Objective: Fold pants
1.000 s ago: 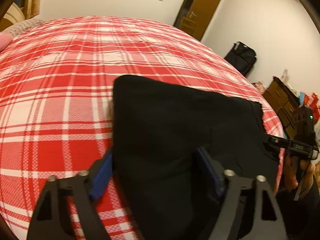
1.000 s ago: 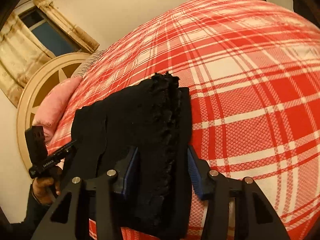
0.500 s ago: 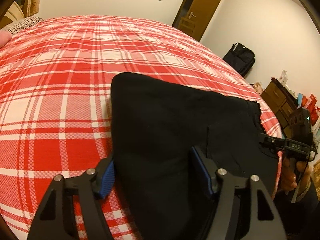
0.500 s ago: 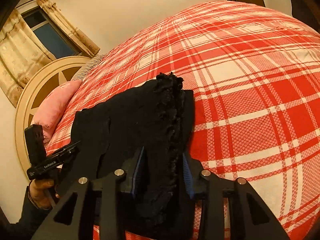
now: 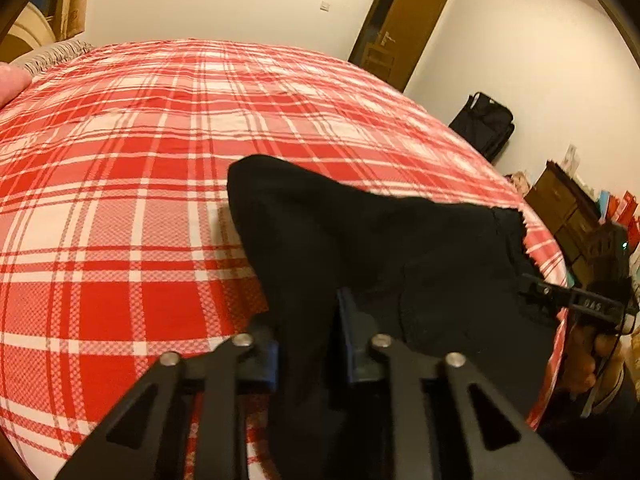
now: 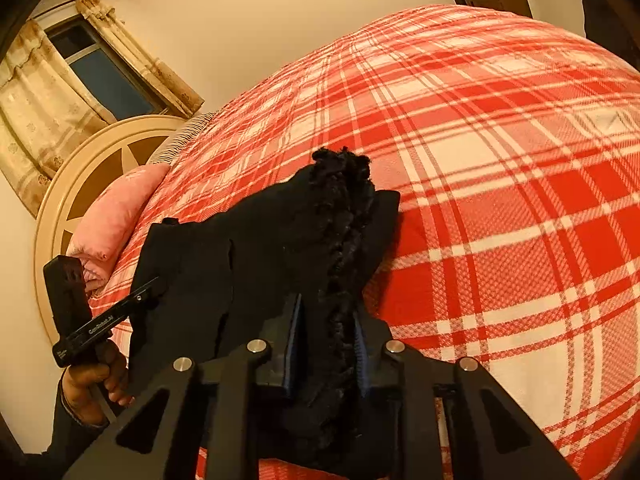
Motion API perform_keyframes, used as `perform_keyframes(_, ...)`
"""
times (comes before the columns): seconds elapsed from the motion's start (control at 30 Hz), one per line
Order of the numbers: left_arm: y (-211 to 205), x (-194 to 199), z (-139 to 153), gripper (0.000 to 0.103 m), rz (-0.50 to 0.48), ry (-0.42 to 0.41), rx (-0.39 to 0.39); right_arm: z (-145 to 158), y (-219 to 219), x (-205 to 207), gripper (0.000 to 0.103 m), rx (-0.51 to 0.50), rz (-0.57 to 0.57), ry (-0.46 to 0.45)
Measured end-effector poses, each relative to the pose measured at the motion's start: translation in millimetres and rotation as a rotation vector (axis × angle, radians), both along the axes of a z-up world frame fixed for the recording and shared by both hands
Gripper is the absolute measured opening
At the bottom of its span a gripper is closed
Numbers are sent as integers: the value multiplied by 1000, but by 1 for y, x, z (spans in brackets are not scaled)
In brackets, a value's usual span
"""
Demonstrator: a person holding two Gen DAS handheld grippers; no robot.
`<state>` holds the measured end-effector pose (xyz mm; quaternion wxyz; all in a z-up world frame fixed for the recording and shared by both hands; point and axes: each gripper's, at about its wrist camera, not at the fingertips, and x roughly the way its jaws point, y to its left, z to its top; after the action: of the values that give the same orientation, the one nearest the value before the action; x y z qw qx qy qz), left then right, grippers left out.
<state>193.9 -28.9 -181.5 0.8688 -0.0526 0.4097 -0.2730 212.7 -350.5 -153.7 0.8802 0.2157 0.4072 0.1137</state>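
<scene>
Both grippers pinch the black fabric pants [image 5: 360, 240] at the near edge of the red-and-white plaid bedspread [image 5: 140, 160].

The left gripper [image 5: 306, 344] has its blue-padded fingers [image 5: 352, 336] pressed onto a raised fold of the pants; the right gripper [image 6: 326, 340] clamps the ruffled, frayed edge [image 6: 344, 208] (probably the waistband, though the dark cloth hides detail). The pants lie bunched on the bedspread's near side, with a pink pillow [image 6: 116, 216] at its head end beside the round cream headboard [image 6: 80, 168], and a brown wooden door [image 5: 404, 20] beyond its far side.
</scene>
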Motion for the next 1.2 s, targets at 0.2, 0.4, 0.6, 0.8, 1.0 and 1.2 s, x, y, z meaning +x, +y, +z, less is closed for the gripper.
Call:
perform_keyframes(0.2, 7, -12, 20, 17, 18, -31, -47, 26, 15, 12, 20, -13, 52, -34)
perform_keyframes(0.4, 25, -26, 44, 17, 49, -69, -62, 38, 57, 49, 19, -35, 164, -44)
perform_keyframes(0.6, 69, -34, 64, 17, 135, -124, -62, 42, 118, 93, 18, -51, 297, -44)
perform_keyframes(0.8, 118, -37, 68, 17, 246, -140, -41, 42, 185, 127, 17, -80, 415, -53)
perform_keyframes(1.0, 161, -35, 63, 16, 365, -128, -25, 45, 236, 156, 17, -116, 502, -66)
perform_keyframes(1.2, 185, -34, 61, 16, 449, -136, 5, 43, 256, 169, 16, -117, 546, -62)
